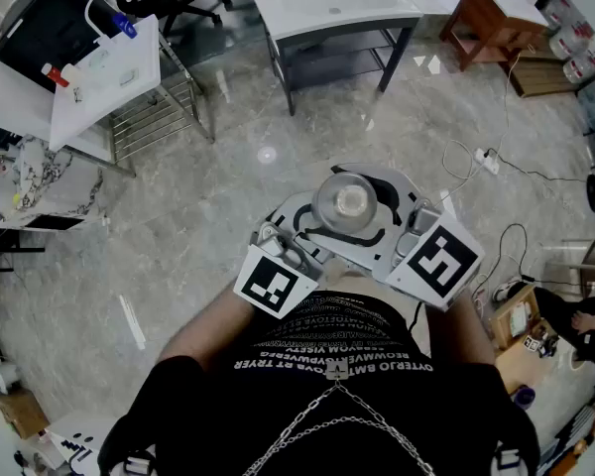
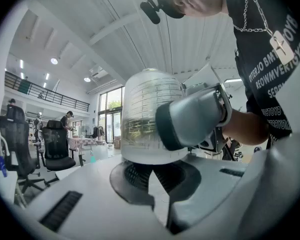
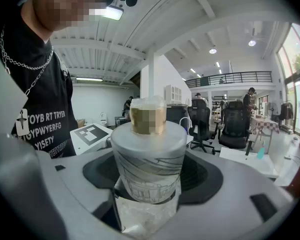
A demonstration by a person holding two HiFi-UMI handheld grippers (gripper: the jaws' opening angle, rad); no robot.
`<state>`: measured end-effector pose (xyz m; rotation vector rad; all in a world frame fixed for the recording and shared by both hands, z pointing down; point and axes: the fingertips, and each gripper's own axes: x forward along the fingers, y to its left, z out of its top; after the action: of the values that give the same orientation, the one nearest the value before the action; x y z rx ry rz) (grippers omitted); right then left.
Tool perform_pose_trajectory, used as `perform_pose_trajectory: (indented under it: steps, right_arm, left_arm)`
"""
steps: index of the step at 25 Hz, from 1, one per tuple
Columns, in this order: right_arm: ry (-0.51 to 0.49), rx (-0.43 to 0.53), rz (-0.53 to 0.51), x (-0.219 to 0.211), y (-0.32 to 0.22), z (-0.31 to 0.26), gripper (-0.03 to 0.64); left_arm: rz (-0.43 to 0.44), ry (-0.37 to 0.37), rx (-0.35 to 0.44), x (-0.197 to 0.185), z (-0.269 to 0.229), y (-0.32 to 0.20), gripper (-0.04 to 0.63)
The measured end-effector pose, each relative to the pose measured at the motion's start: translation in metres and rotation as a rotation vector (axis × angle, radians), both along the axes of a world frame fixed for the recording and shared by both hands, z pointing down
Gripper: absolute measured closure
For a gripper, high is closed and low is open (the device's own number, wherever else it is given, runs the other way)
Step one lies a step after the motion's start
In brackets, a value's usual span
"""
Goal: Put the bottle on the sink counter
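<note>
The right gripper (image 1: 355, 216) has its jaws closed on a clear bottle with a white, line-drawn label and a gold cap (image 1: 349, 201). It is held just in front of the person's black printed shirt (image 1: 337, 385), low in the centre of the head view, over the grey marble floor (image 1: 228, 167).

In the right gripper view the bottle (image 3: 147, 159) fills the middle of the frame. The right gripper (image 3: 149, 176) has its two grey jaws pressed against the label from either side, so the round black hollow wraps the bottle.

The left gripper (image 1: 288, 241) lies close against the right one, to the lower left of the bottle. In the left gripper view its jaws (image 2: 157, 176) are drawn together to a thin slit with nothing in it. The bottle (image 2: 150, 119) sits just past their tips, and one grey, black-padded jaw of the right gripper crosses it from the right.

A white basin tabletop on a dark metal frame (image 1: 327, 8) stands at the top centre of the head view. A second white sink top with a blue-tipped tap (image 1: 109, 72) stands at the upper left. Both are well apart from the bottle.
</note>
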<state>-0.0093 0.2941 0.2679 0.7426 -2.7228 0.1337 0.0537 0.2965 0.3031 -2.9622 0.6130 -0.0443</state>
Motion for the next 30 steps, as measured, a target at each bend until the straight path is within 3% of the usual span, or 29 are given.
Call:
perform_pose_trajectory:
  steps: [6, 14, 22, 30]
  right_arm:
    - [0.038, -0.024, 0.058, -0.07, 0.047, 0.022, 0.282]
    - [0.026, -0.026, 0.053, -0.095, 0.092, 0.022, 0.282]
    - [-0.029, 0.041, 0.023, -0.094, 0.099, 0.005, 0.282]
    - [-0.066, 0.091, 0.043, -0.055, 0.104, -0.006, 0.284]
  left_arm:
    - [0.065, 0.022, -0.015, -0.07, 0.018, 0.051, 0.591]
    - [0.067, 0.042, -0.041, -0.094, 0.019, 0.096, 0.591]
    - [0.012, 0.064, -0.007, -0.092, 0.004, 0.099, 0.591]
    - [-0.013, 0.052, 0.015, -0.051, -0.004, 0.104, 0.591]
